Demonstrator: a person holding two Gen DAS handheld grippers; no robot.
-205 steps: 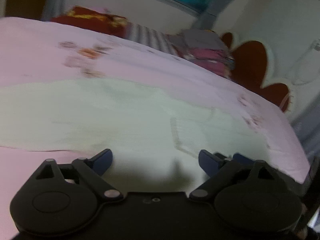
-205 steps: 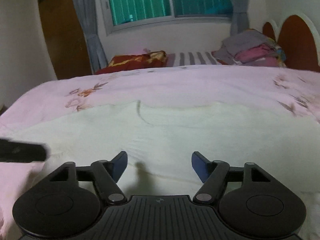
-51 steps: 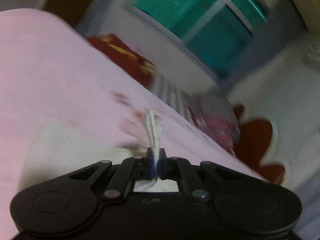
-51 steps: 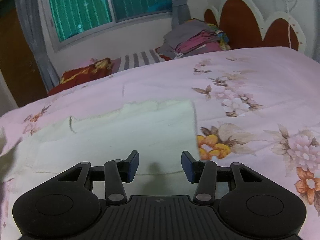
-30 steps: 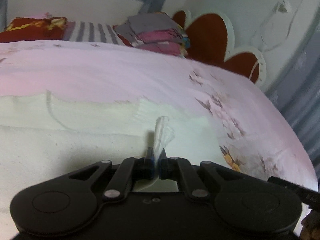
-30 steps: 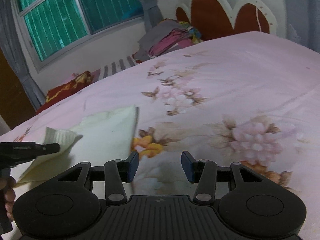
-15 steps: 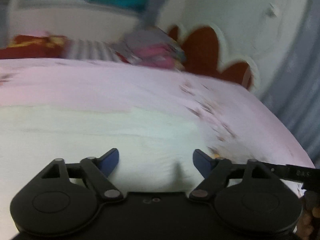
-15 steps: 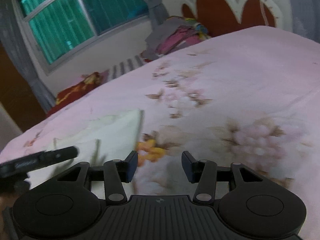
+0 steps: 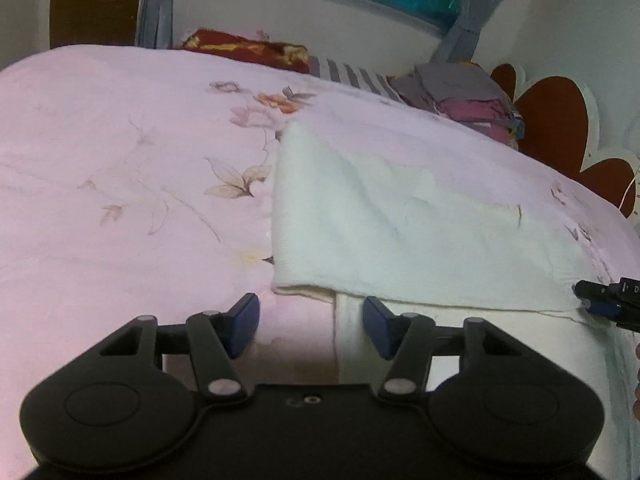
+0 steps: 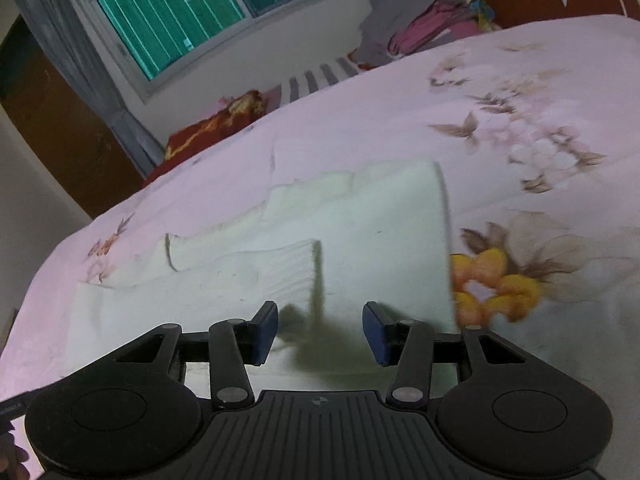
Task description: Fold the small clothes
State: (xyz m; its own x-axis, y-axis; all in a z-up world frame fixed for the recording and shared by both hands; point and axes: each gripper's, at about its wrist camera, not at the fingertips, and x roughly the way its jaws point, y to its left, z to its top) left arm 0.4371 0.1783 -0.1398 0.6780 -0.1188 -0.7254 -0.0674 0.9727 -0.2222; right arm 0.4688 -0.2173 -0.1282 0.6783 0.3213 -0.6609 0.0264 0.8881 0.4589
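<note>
A cream-white garment (image 9: 400, 216) lies folded over itself on the pink floral bedspread (image 9: 120, 160). My left gripper (image 9: 312, 328) hovers at its near left corner, and its jaws are closing. The edge of the lower layer runs between the fingers, but the pads do not press on it. The tip of my right gripper (image 9: 604, 300) shows at the garment's near right corner. In the right wrist view, my right gripper (image 10: 320, 334) stands open just above the garment (image 10: 360, 232), with nothing gripped between its fingers.
A pile of folded clothes (image 9: 468, 96) sits by the red headboard (image 9: 552, 120). A red pillow (image 9: 244, 48) and a striped one (image 9: 352, 74) lie under the window. Part of a hand (image 10: 12, 456) shows at the lower left of the right wrist view.
My left gripper let go of the pinched fold, opened and swung left to the garment's near left corner. My right gripper swung left from the bare bedspread to over the garment.
</note>
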